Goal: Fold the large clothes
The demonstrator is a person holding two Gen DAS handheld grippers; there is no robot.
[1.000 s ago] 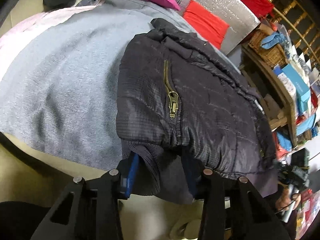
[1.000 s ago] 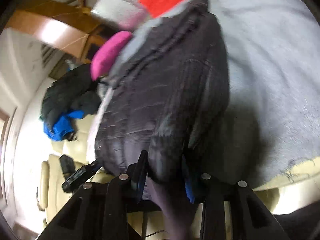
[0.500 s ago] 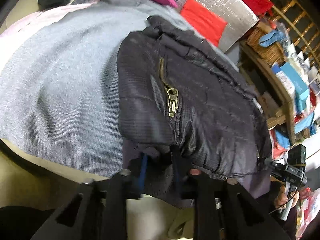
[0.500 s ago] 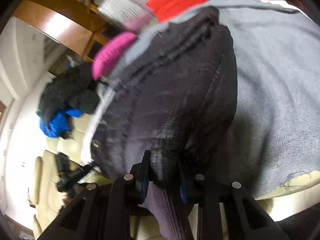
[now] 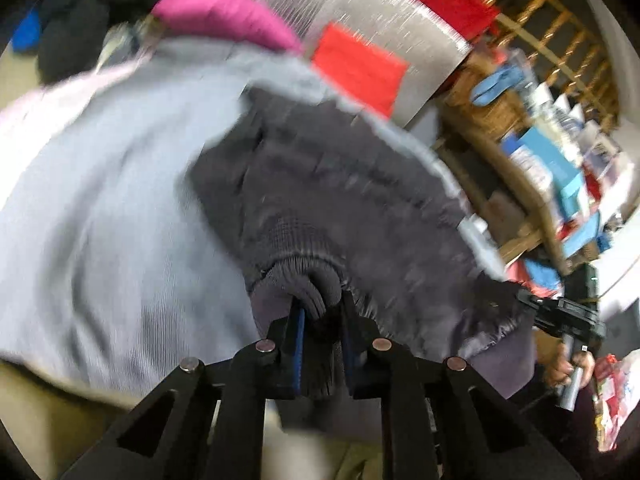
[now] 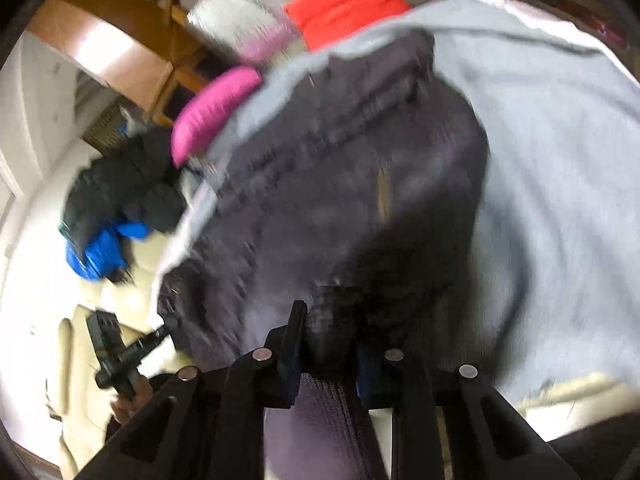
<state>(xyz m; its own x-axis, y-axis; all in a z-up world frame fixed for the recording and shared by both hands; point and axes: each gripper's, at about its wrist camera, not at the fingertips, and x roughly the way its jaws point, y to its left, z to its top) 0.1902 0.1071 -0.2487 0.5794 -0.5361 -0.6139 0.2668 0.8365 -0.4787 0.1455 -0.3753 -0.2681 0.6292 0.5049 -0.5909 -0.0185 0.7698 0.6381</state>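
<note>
The left gripper (image 5: 322, 320) is clamped on the ribbed hem of the dark jacket (image 5: 340, 200). The right gripper (image 6: 326, 336) is closing, its 2 pads pinching the same hem further along. The jacket lies on a grey blanket (image 5: 100, 200). Beyond sit a pink cushion (image 5: 224, 16) and a red cushion (image 5: 356, 68).

We can read no text, brand, number or sign in either view; both are smeared by motion. In the left wrist view, the blue and white cardboard boxes (image 5: 548, 160) on the cluttered wooden shelf at about three o'clock carry printing, but we cannot make out a single letter. The small pale tag (image 5: 474, 226) at the edge of the dark quilted jacket (image 5: 340, 200) is likewise only a blur.
</note>
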